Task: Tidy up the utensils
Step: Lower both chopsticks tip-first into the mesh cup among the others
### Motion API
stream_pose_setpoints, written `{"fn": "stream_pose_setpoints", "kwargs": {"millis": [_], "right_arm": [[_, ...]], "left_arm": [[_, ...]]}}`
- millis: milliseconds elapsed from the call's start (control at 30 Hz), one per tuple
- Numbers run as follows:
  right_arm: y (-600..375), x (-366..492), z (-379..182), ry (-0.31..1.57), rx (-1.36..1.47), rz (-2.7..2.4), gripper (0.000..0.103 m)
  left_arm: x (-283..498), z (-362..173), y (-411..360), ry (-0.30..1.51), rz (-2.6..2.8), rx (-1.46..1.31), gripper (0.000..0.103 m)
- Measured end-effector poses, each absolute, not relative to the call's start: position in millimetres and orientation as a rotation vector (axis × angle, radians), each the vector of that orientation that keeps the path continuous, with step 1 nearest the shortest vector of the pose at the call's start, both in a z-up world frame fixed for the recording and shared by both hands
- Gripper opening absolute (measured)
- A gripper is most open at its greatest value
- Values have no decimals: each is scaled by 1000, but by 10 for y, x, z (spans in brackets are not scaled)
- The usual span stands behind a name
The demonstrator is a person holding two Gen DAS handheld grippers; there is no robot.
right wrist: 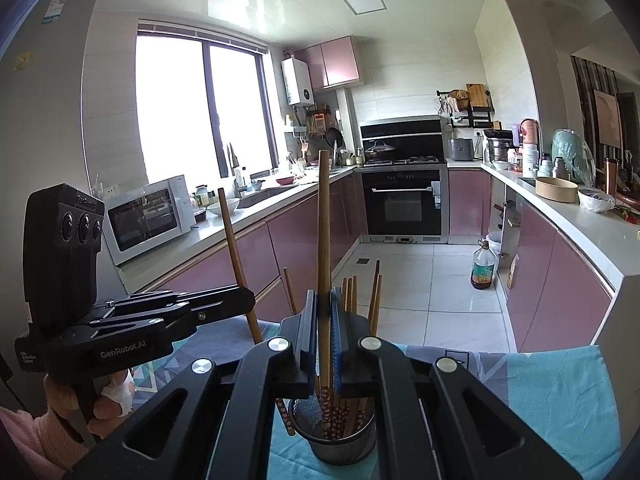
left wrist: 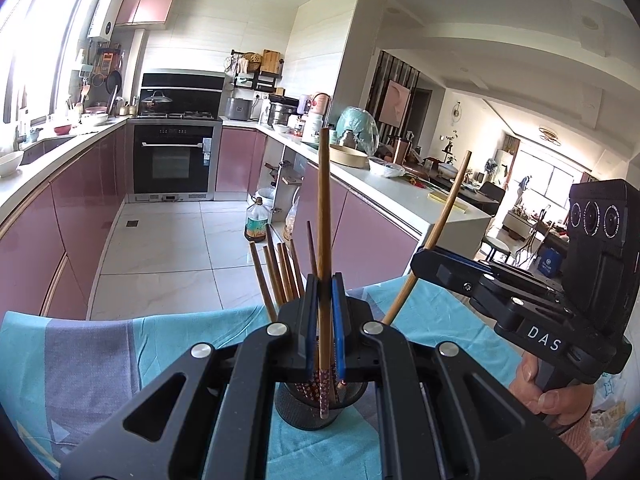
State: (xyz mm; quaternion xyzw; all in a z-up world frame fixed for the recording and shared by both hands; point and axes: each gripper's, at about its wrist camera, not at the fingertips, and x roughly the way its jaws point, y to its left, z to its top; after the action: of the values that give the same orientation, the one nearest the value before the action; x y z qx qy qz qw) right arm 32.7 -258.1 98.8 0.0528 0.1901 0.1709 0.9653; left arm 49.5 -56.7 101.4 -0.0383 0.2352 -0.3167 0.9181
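On the bench [left wrist: 200, 332], covered by a teal and grey patterned cloth [right wrist: 540, 376], stands a black mesh utensil holder [right wrist: 344, 446]. Inside it: a bundle of wooden chopsticks [left wrist: 280, 276], patterned red ends down, plain ends fanning up and out past the rim. One more patterned chopstick [right wrist: 285, 416] leans just outside the holder's left wall in the right wrist view; can't tell if it touches the mesh.

Left gripper [left wrist: 325, 320]: jaws closed narrow on a single long chopstick [left wrist: 324, 216], held near upright, its patterned tip down inside the holder's mouth. Gripper tilted slightly downward, directly over the holder.

Right gripper [right wrist: 324, 332]: jaws likewise pinched on its own chopstick [right wrist: 324, 240], upright, lower end reaching down among the ones in the holder. Also angled slightly downward.

Both devices side by side, close, aimed at the same holder. Person's right hand [left wrist: 548, 392] wraps its handle, pink sleeve showing; left hand [right wrist: 108, 404] grips the other handle, a white bandage on one finger.

Behind: kitchen with pink cabinets and oven [right wrist: 404, 200].
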Motion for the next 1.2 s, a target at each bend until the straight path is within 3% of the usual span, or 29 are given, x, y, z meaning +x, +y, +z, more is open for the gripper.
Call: {"fn": "stream_pose_setpoints", "kwargs": {"millis": [1200], "right_arm": [[-2564, 630, 741, 466, 108, 328, 5]], "left_arm": [[677, 977, -657, 582, -632, -74, 8]]}}
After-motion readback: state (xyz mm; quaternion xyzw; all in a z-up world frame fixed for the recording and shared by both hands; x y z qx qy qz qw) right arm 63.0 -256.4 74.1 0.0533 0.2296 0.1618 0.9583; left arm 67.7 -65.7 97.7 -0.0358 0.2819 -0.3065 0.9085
